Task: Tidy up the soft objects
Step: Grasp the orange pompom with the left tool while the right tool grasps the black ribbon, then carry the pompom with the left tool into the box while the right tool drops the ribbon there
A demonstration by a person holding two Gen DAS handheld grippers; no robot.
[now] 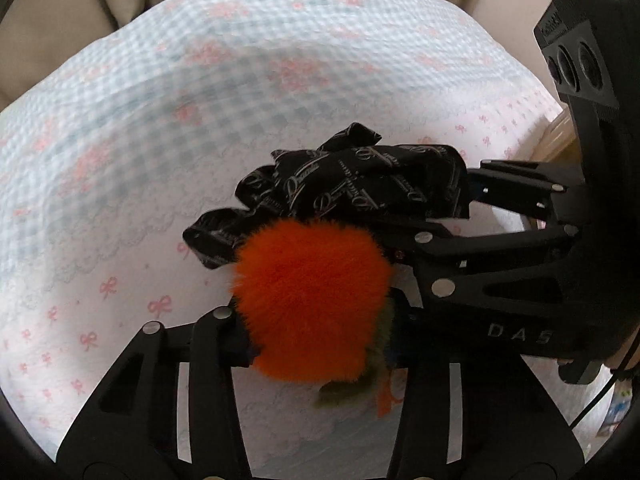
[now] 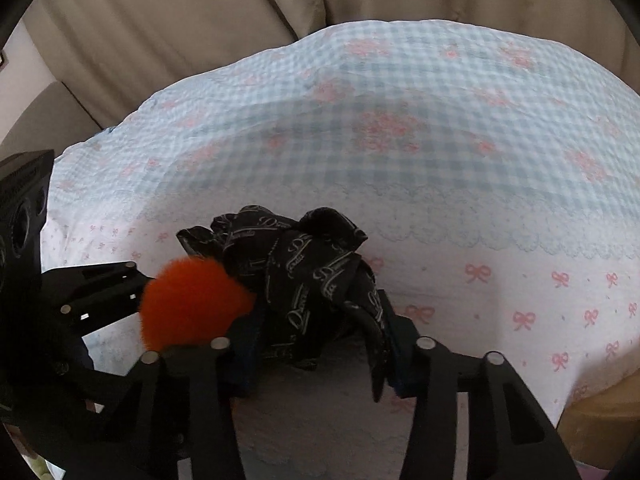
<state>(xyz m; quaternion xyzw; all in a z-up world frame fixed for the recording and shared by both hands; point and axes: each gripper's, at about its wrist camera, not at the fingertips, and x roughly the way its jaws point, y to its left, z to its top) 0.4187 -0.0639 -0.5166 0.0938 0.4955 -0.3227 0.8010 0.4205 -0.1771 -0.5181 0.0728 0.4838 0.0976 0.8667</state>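
My left gripper [image 1: 320, 332] is shut on an orange fluffy toy [image 1: 312, 300] with green leaves at its near end, held just above the bed. The toy also shows in the right wrist view [image 2: 192, 304]. My right gripper [image 2: 320, 356] is shut on a black cloth with white lettering [image 2: 304, 280], bunched between its fingers. In the left wrist view the cloth [image 1: 352, 184] sits just behind the toy, with the right gripper [image 1: 460, 216] reaching in from the right. The two grippers are close together, side by side.
A bedsheet [image 1: 160, 160] with blue gingham and pink bows covers the bed; it also fills the right wrist view [image 2: 440, 200]. Beige curtains [image 2: 200, 20] hang behind the bed. The bed's right edge [image 2: 580, 400] drops off to a tan surface.
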